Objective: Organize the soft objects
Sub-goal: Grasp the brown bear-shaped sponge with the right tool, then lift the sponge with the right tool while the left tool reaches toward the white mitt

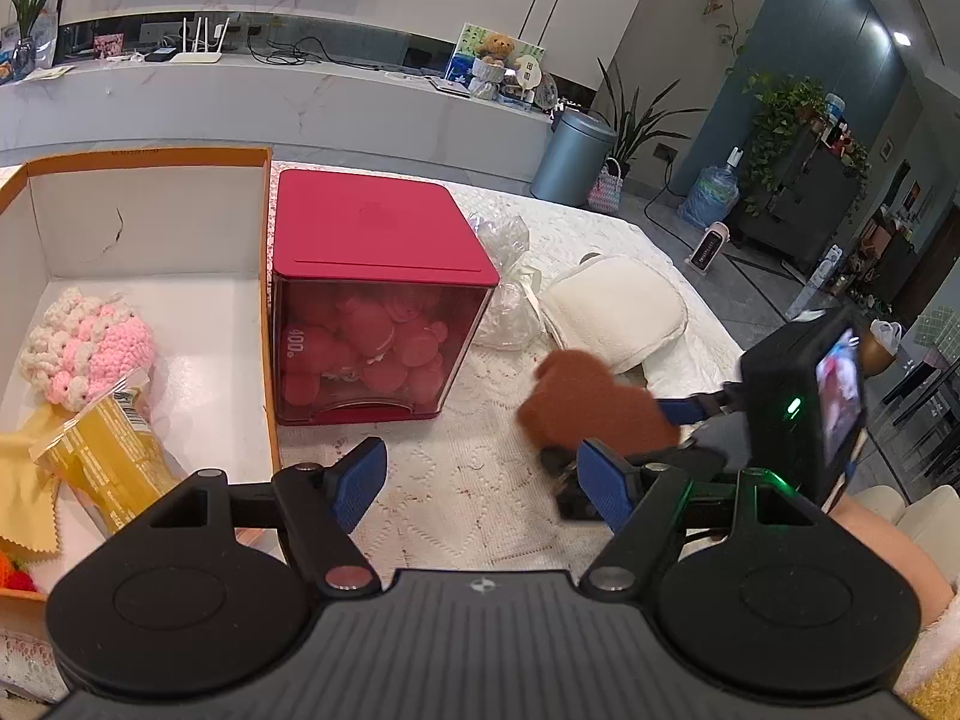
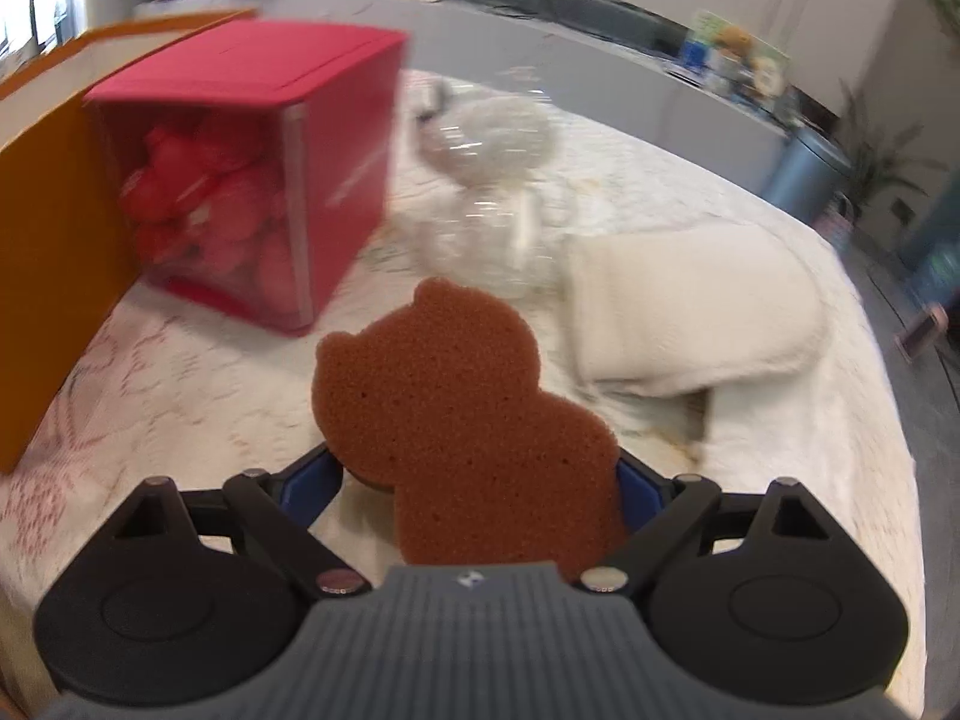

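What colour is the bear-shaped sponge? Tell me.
Brown; the bear-shaped sponge shows best in the right wrist view.

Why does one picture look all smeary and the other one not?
In the right wrist view the red plastic box and the clear crinkly bag are streaked by motion blur, while the brown bear-shaped sponge between the right gripper fingers stays sharp; in the left wrist view almost everything is crisp, only that sponge is smeared, and straight edges bend near the rim.

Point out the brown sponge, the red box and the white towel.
Brown sponge [image 2: 462, 408]: right wrist view, its middle.
Red box [image 1: 372, 222]: left wrist view, its lid.
White towel [image 1: 618, 306]: left wrist view, its top face.
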`<state>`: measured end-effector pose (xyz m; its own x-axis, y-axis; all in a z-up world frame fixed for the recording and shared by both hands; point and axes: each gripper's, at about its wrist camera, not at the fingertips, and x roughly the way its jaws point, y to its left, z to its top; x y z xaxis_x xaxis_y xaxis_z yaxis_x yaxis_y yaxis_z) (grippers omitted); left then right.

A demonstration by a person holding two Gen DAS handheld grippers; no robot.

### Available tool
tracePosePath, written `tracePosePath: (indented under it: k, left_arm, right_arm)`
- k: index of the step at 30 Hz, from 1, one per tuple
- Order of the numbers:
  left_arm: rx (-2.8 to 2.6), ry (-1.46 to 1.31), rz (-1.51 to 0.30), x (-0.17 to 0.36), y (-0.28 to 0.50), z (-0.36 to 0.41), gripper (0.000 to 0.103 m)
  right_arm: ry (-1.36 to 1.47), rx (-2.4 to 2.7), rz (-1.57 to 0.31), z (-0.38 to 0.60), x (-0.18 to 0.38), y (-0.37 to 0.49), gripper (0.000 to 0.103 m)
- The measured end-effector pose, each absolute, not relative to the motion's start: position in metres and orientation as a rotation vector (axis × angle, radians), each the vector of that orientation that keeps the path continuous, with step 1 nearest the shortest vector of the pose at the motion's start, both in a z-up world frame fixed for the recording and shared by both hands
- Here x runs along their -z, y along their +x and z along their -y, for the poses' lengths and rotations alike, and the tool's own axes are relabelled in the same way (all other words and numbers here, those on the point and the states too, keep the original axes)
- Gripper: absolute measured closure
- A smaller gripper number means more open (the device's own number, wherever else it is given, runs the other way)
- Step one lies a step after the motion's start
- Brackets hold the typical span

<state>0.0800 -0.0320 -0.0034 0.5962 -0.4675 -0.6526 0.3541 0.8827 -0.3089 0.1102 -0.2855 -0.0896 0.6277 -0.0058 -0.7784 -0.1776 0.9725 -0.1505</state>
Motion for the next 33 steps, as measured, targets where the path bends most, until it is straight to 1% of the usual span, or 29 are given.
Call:
tracePosePath:
  k: [8, 14, 24, 28, 33]
  left_arm:
    - [0.468, -0.132, -0.794, 0.003, 0.074, 0.035, 0.018]
    - [0.457, -0.119, -0.791, 0.002, 0.074, 0.037, 0.018]
    - [0.447, -0.091, -0.771, -0.014, 0.075, 0.040, 0.018]
    - [0.464, -0.049, -0.763, -0.026, 0.078, 0.058, 0.018]
    - [0.480, 0.053, -0.781, -0.028, 0.081, 0.087, 0.018]
  right_arm:
    - [-0.059, 0.067, -0.785, 0.338, 0.071, 0.102, 0.012]
    - [0.132, 0.129, -0.700, 0.377, 0.059, 0.084, 0.012]
    - [0.172, 0.166, -0.644, 0.395, 0.046, 0.081, 0.012]
    - [0.217, 0.138, -0.613, 0.403, 0.032, 0.074, 0.012]
    - [0.231, 0.124, -0.621, 0.413, 0.018, 0.063, 0.012]
